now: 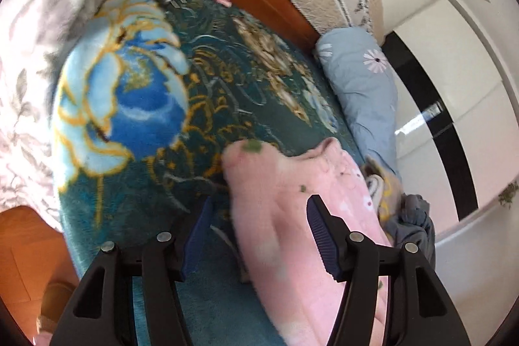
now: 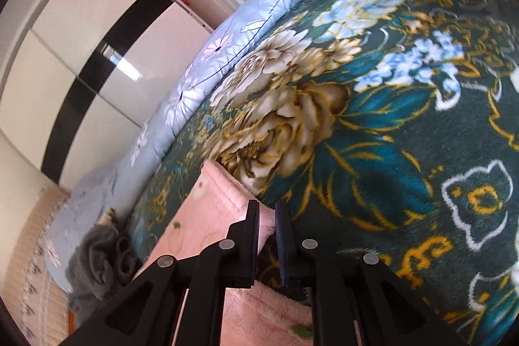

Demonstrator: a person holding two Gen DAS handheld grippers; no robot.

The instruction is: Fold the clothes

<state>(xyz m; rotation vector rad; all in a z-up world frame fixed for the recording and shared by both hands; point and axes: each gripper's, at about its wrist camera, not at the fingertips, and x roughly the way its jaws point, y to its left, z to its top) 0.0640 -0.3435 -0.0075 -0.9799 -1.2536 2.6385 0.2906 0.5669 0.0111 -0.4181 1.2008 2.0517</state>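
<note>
**Pink garment mid-fold on the bed**

The pink garment (image 1: pixel 292 226) lies on the floral blanket (image 1: pixel 194 86) covering the bed; the right gripper (image 2: pixel 266 209) has its jaws clenched on a pink edge, apparently mid-fold; the left gripper (image 1: pixel 259 216) hangs released over the cloth; next, likely grasp the nearer edge.
</note>
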